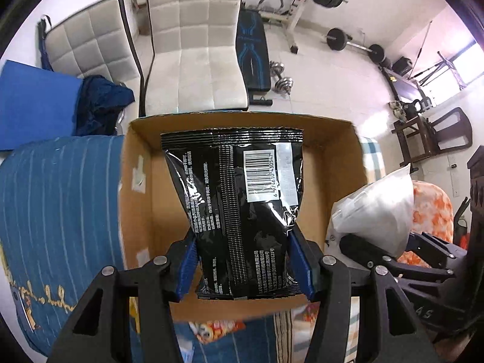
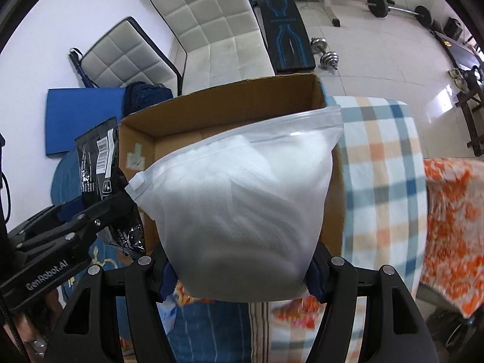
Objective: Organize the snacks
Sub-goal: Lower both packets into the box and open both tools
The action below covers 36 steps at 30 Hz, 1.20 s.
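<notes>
Left gripper (image 1: 248, 260) clamps the black snack packet (image 1: 239, 202) lengthwise over the cardboard box (image 1: 332, 151); right gripper (image 2: 242, 275) pinches the white zip bag (image 2: 242, 199) above the box's right wall.

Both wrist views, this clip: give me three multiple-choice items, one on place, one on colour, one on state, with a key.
1. Where does the black bag hang?
A. over the open box
B. on the white chair
C. on the floor

2. What colour are the left gripper pads?
A. red
B. blue
C. green

3. What is the right gripper doing?
A. open, holding nothing
B. shut on a dumbbell
C. shut on the white bag

Key: 1 A, cardboard shows behind and around it; 2 B, blue strips flank the bag; 3 C, both fingers press the bag's bottom.
</notes>
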Available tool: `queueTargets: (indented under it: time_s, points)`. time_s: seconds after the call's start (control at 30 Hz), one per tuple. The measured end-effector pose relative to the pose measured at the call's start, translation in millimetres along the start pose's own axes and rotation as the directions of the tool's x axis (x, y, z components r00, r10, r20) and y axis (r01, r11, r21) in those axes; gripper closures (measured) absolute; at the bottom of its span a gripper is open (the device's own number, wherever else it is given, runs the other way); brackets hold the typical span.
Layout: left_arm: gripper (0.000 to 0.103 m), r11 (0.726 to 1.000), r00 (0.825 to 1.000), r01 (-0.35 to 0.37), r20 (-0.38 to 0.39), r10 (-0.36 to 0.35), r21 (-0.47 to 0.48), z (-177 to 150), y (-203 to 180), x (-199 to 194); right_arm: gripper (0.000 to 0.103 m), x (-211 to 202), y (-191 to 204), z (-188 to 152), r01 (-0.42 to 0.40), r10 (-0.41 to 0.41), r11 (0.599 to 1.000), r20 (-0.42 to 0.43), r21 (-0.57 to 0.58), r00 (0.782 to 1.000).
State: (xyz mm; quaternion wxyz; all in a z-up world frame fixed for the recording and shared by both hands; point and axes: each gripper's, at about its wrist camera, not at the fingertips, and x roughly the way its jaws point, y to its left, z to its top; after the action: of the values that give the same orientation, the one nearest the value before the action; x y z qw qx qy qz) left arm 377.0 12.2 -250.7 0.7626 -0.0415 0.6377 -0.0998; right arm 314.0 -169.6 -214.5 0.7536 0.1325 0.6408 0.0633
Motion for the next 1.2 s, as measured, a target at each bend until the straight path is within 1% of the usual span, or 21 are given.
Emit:
queueTargets:
  time_s: [0.17, 0.33, 0.47, 0.53, 0.7, 0.8, 0.87, 0.93, 1.07, 1.1, 1.17, 1.2]
  points:
    - [0.051, 1.0, 0.996, 0.004, -0.087, -0.005, -0.016, 29.5, 7.9, 53.9, 0.034, 60.6, -5.8, 52.0, 0.019, -0.018, 1.0, -0.058, 0.004, 0.998]
    - [0.051, 0.999, 0.984, 0.039, -0.173, -0.045, -0.036, 48.2, 12.7, 98.2, 0.034, 114.7, -16.1, 83.8, 0.03, -0.027, 0.999, -0.119, 0.028, 0.992]
    - [0.051, 0.995, 0.967, 0.082, -0.237, -0.091, -0.049, 59.0, 18.6, 125.4, 0.034, 145.6, -21.9, 93.6, 0.058, -0.051, 0.998, -0.147, 0.04, 0.988]
    - [0.051, 0.995, 0.961, 0.089, -0.26, -0.096, -0.039, 61.5, 18.0, 135.6, 0.034, 158.8, -26.0, 96.6, 0.058, -0.049, 0.997, -0.163, 0.052, 0.985]
    - [0.051, 0.989, 0.943, 0.14, -0.298, -0.149, -0.052, 64.4, 15.4, 150.9, 0.033, 175.8, -26.8, 101.4, 0.068, -0.06, 0.997, -0.167, 0.04, 0.984]
    - [0.051, 0.991, 0.94, 0.129, -0.314, -0.133, -0.033, 66.2, 13.6, 157.1, 0.032, 186.2, -25.7, 104.9, 0.071, -0.065, 0.997, -0.175, 0.026, 0.982]
    - [0.051, 0.992, 0.939, 0.125, -0.32, -0.129, -0.033, 68.1, 13.6, 159.1, 0.031, 191.7, -27.3, 101.2, 0.1, -0.097, 0.995, -0.171, 0.007, 0.98]
    - [0.051, 0.993, 0.94, 0.115, -0.321, -0.118, -0.028, 68.7, 11.4, 157.8, 0.03, 198.3, -29.4, 101.8, 0.109, -0.107, 0.994, -0.177, 0.003, 0.978]
    - [0.05, 0.998, 0.946, 0.06, -0.318, -0.067, -0.032, 67.9, 9.8, 151.1, 0.028, 206.2, -33.3, 101.3, 0.115, -0.112, 0.993, -0.181, 0.006, 0.977]
    - [0.049, 0.999, 0.949, 0.033, -0.311, -0.041, -0.03, 68.2, 9.0, 146.5, 0.027, 206.8, -34.0, 101.2, 0.117, -0.113, 0.993, -0.177, 0.008, 0.978]
    - [0.048, 1.0, 0.956, 0.01, -0.292, -0.016, -0.02, 69.1, 6.9, 137.9, 0.025, 207.7, -35.6, 100.4, 0.113, -0.109, 0.993, -0.182, 0.014, 0.977]
    - [0.044, 1.0, 0.96, 0.0, -0.281, -0.003, -0.013, 69.7, 6.0, 132.4, 0.024, 206.9, -35.7, 99.8, 0.11, -0.105, 0.994, -0.183, 0.017, 0.978]
